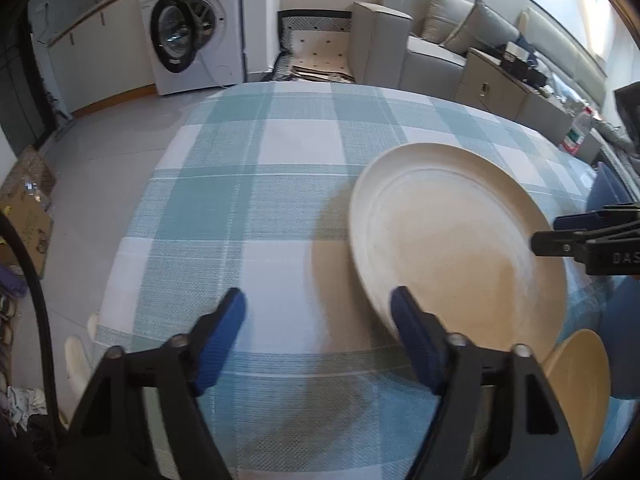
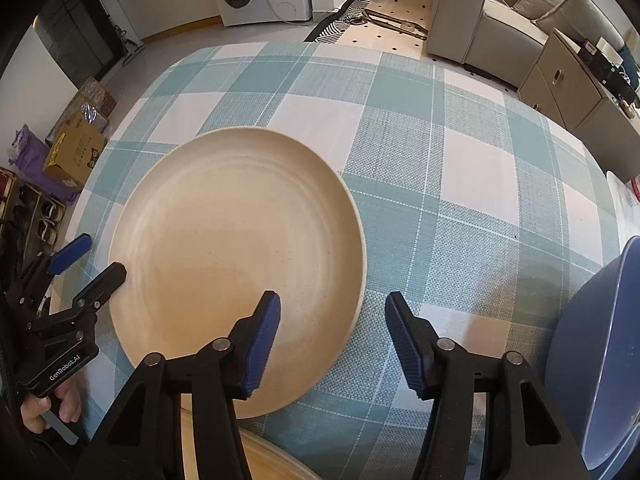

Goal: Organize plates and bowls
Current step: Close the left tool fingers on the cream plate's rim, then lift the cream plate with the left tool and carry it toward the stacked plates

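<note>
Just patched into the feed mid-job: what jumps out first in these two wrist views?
The big cream plate dominates, lying on the teal-and-white checked tablecloth. The right gripper straddles its near right rim, one finger over the plate and one over the cloth, while the left gripper flanks its opposite edge; neither visibly presses on it. A dark blue bowl sits at the right edge, and a washing machine stands behind the table.
</note>
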Available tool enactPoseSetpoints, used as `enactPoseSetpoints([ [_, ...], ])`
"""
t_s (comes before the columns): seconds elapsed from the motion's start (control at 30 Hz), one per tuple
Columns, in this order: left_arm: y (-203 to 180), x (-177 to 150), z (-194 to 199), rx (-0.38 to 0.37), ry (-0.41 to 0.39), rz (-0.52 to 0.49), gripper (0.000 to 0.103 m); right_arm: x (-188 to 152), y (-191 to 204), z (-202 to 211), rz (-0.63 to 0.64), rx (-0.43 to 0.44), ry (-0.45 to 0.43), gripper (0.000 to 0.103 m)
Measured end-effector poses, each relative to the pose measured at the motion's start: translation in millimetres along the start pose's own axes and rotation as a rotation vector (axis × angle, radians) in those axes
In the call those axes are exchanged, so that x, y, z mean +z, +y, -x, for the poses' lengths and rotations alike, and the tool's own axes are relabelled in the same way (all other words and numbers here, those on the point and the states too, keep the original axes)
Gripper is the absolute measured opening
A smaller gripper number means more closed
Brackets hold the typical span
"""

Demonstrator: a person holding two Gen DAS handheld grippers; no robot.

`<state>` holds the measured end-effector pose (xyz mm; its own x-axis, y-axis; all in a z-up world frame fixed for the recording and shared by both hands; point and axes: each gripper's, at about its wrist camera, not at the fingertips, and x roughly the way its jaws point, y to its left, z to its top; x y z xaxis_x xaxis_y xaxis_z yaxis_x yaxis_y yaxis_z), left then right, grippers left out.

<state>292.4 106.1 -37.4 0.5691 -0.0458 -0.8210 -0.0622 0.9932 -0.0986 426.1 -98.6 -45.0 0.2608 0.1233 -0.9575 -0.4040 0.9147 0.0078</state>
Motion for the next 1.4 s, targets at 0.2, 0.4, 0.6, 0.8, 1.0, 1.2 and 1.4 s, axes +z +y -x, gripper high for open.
enactPoseSetpoints([
  [0.2, -15.5, -2.2, -0.5, -0.039, -0.005, -0.063, 0.028, -1.0, 5.2, 0.8, 0.021, 0.023, -0.008, 0.045],
  [0.4, -20.0, -2.4, 2.2, -0.063, -0.014, -0.077, 0.024, -1.5, 8.0, 0.0, 0.032, 0.023, -0.005, 0.045],
  [0.6, -20.0, -1.9, 0.3, -0.062, -0.011, -0.074, 0.024, -1.9, 9.8, -1.9, 0.039, 0.021, 0.005, 0.045],
  [0.8, -21.5, -3.7, -0.8, -0.052, -0.007, -0.08, 0.024, -2.6, 14.5, -2.1, 0.059, 0.024, 0.003, 0.045],
  [1.0, -20.4, -4.4, -0.3, -0.036, -0.012, -0.077, 0.024, -3.8, 17.1, -1.4, 0.072, 0.035, -0.001, 0.045],
  [1.2, -20.5, -4.8, 1.9, -0.025, -0.022, -0.077, 0.024, -4.8, 19.1, -0.2, 0.078, 0.035, -0.01, 0.045],
  [1.4, -18.1, -3.8, 5.7, -0.021, -0.039, -0.068, 0.024, -7.6, 21.2, 5.7, 0.091, 0.04, -0.037, 0.045],
])
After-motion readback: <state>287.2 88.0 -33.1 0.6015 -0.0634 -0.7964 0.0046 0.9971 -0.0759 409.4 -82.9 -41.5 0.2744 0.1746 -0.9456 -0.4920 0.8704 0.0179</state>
